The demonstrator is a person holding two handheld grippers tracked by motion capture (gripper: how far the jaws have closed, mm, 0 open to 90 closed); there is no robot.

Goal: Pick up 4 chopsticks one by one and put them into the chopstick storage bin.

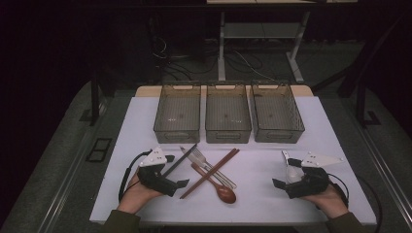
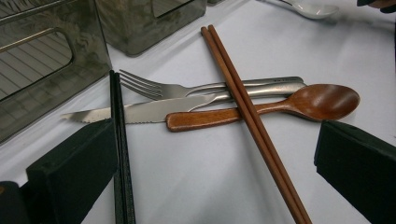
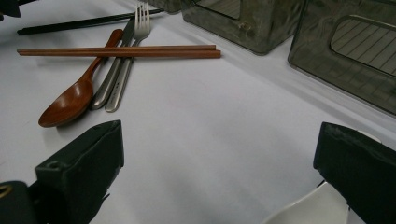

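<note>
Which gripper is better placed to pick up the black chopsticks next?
Left. The left gripper is open, and the black chopsticks lie beside its jaw. The right gripper, also open, sits far across the table.

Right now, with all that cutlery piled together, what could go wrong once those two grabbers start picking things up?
1. The brown chopsticks lie across the fork, knife and wooden spoon; lifting anything underneath first would likely roll or scatter them.
2. The black chopsticks touch the left gripper at one open jaw, so a sideways move could knock them.
3. The white spoon lies right by the right gripper; closing carelessly might flick it away.
</note>
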